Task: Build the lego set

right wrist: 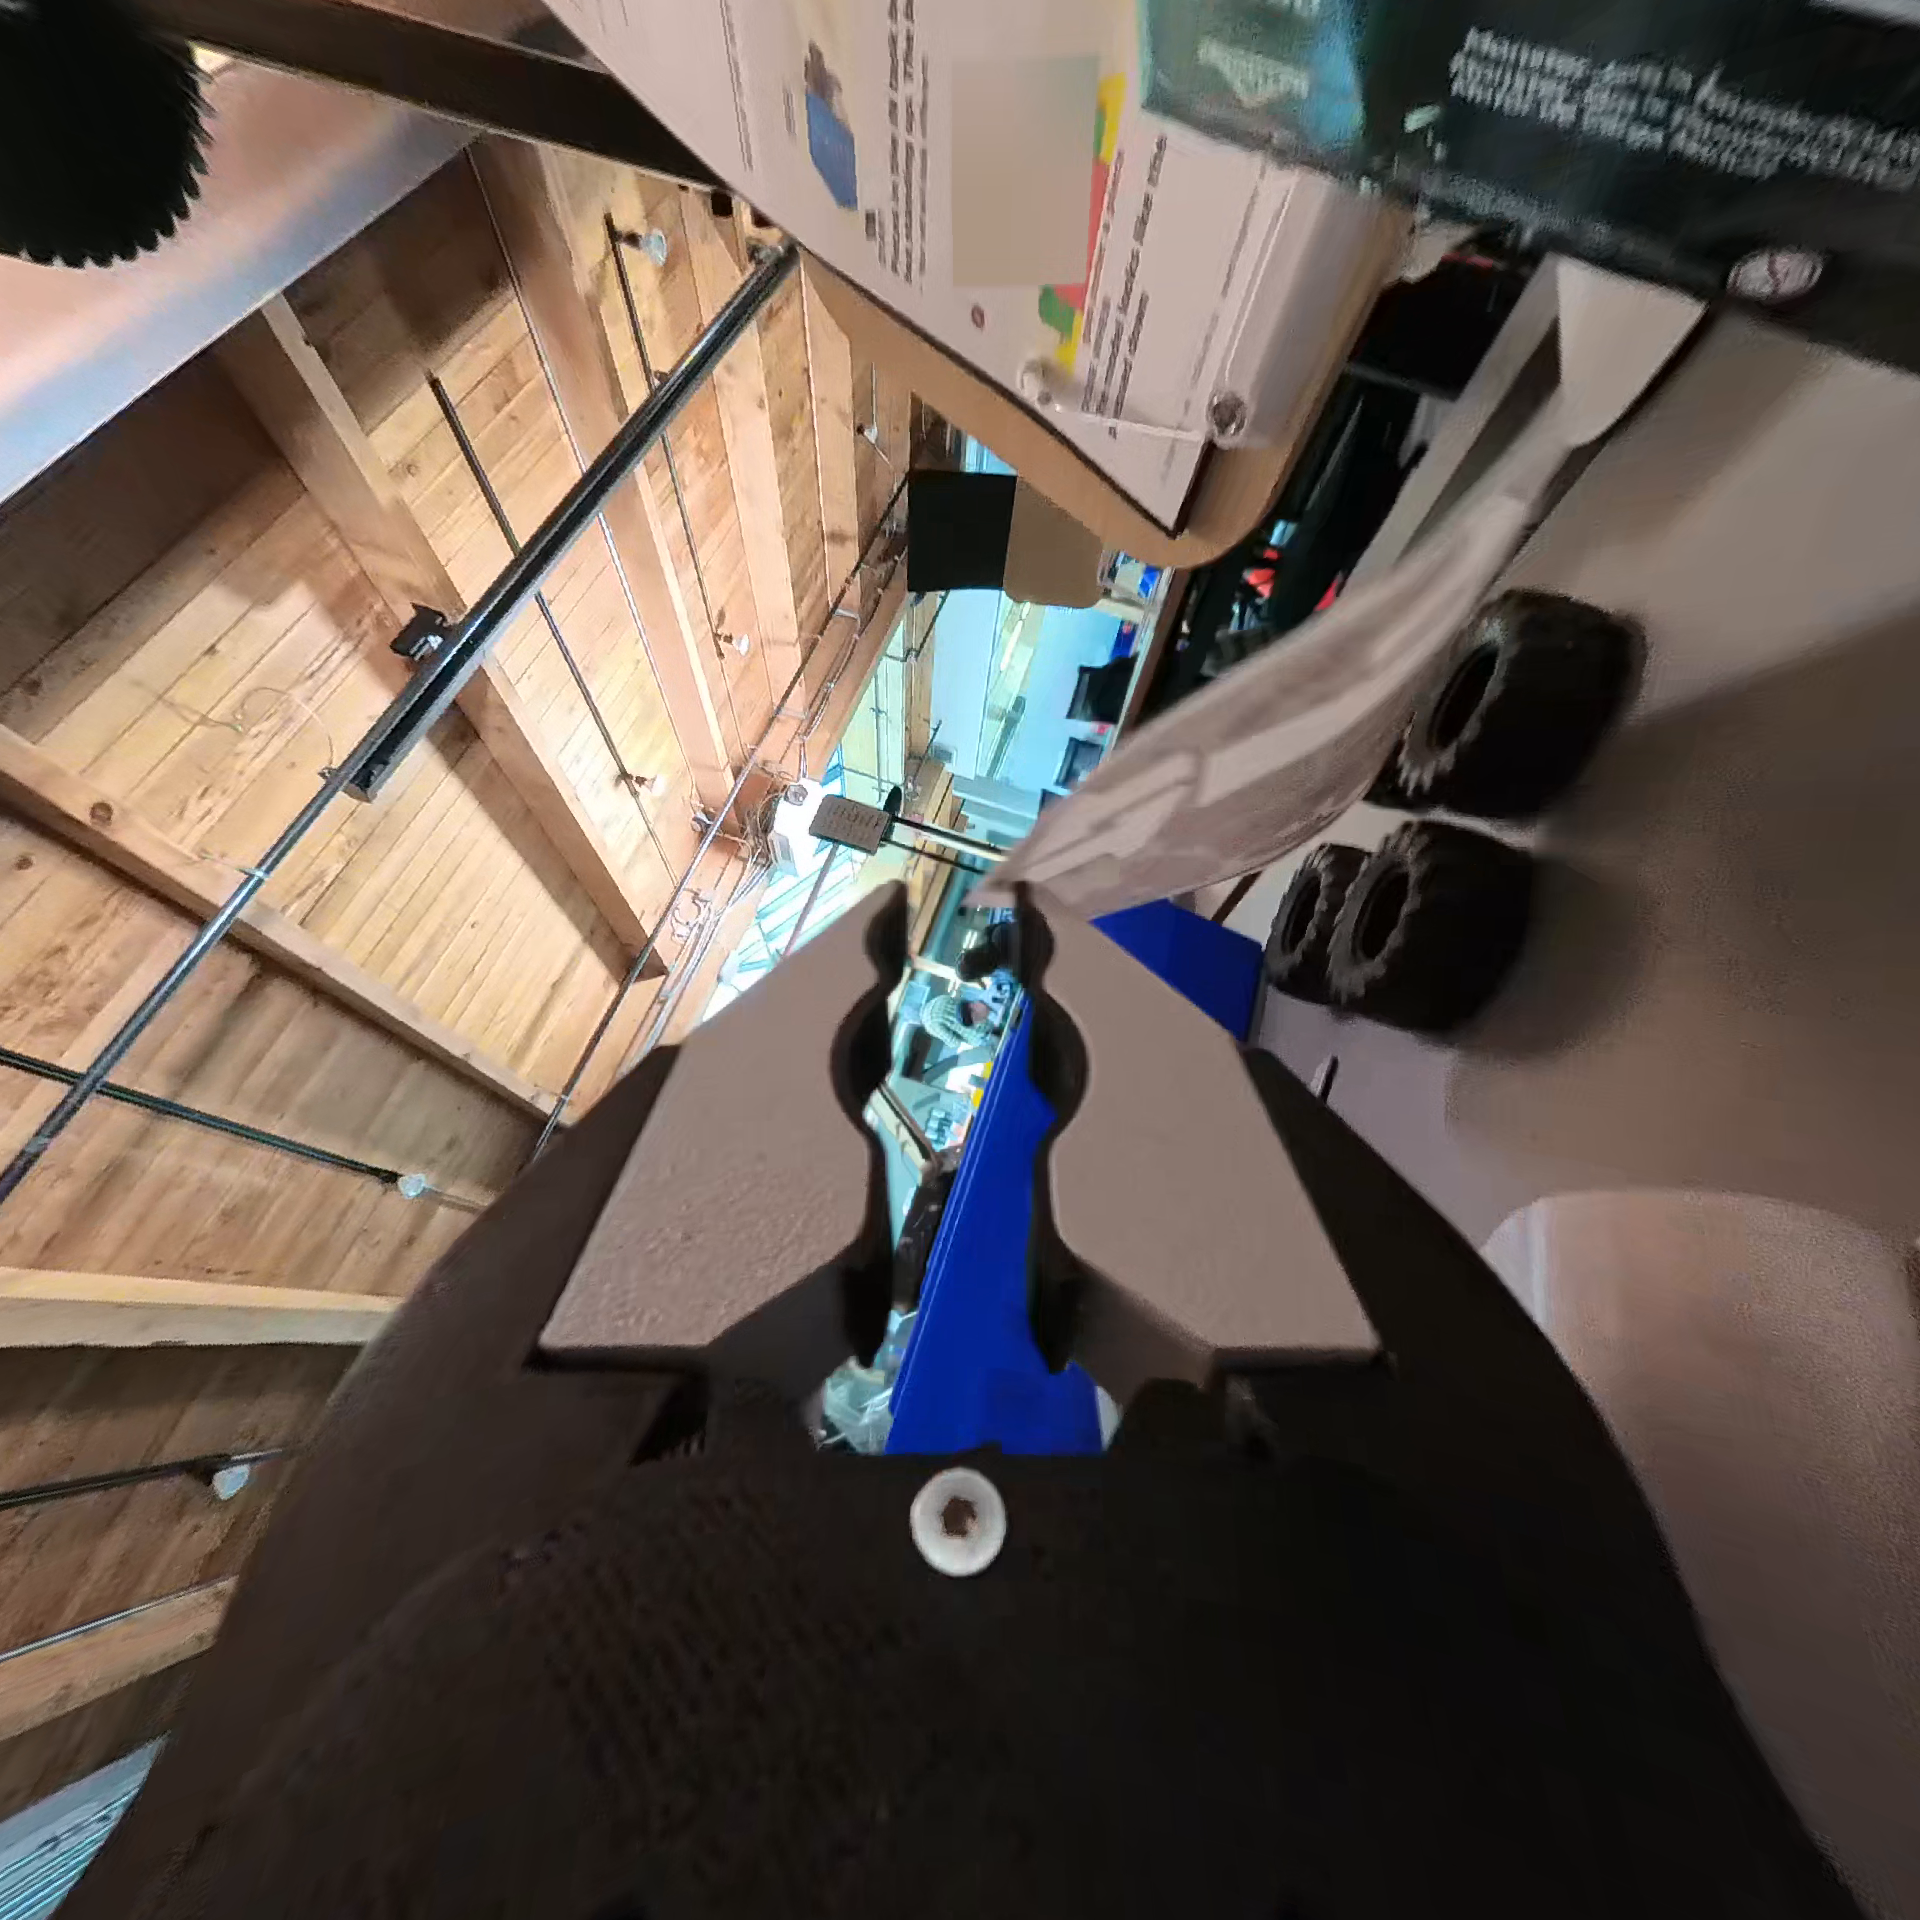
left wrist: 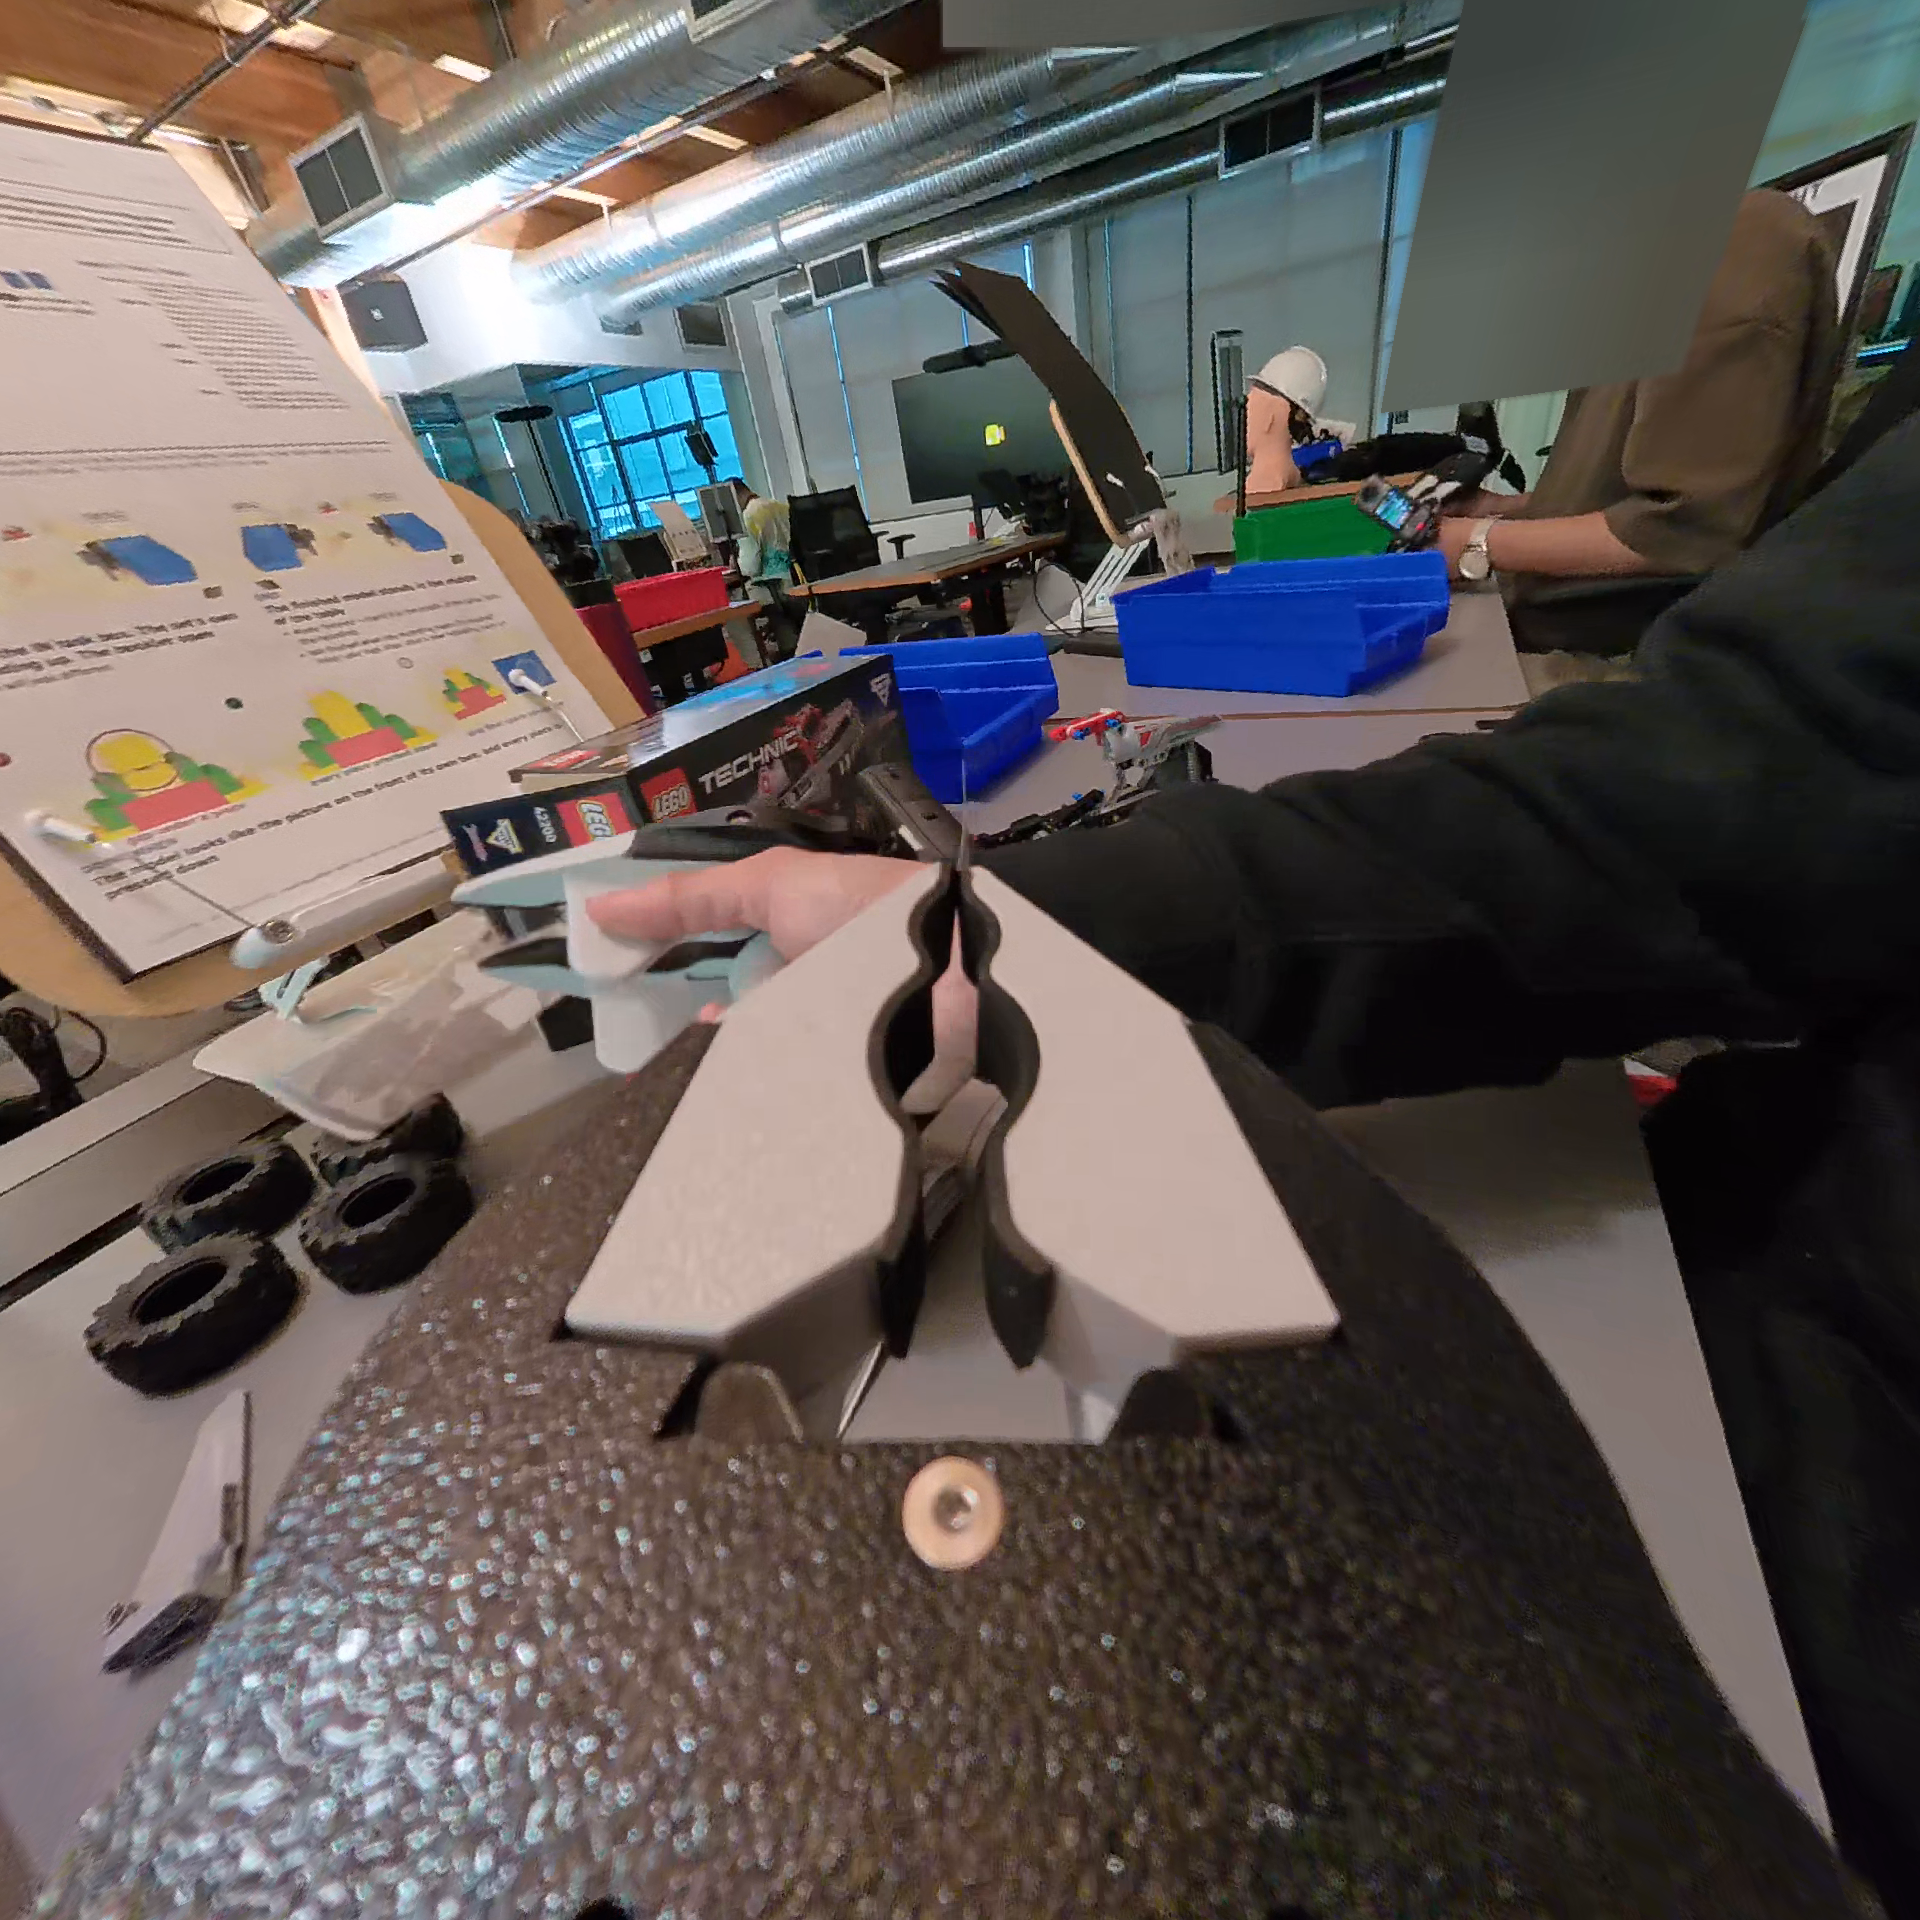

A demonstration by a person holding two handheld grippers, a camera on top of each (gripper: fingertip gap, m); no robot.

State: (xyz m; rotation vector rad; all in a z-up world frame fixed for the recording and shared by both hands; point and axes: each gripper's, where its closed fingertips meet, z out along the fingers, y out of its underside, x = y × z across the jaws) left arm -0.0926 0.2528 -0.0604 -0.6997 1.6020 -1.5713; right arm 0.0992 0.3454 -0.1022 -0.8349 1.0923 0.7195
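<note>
My left gripper (left wrist: 958,885) is shut, its tips touching, held above the grey table (left wrist: 1507,1247). I see nothing clearly held between its tips. Just beyond it a hand (left wrist: 769,899) on a black-sleeved arm holds the pale handle of the right gripper. Several black tyres (left wrist: 384,1221) lie at the left on the table. A partly built grey and red model (left wrist: 1132,758) lies behind the arm. In the right wrist view my right gripper (right wrist: 961,904) is open, tilted toward the wooden ceiling. A clear bag's corner (right wrist: 1195,779) is at its right fingertip (right wrist: 1039,935). The tyres (right wrist: 1423,925) show to its right.
A Lego box (left wrist: 748,769) and blue bins (left wrist: 1278,623) stand behind the arm. An instruction board (left wrist: 208,499) leans at the left over a clear bag (left wrist: 343,1029). A small white packet (left wrist: 197,1538) lies at the lower left. Another person (left wrist: 1662,416) sits at the far right. My right fingertips sit around 20 cm from my left ones. The small white packet (left wrist: 197,1538) is about 20 cm from my right fingertips.
</note>
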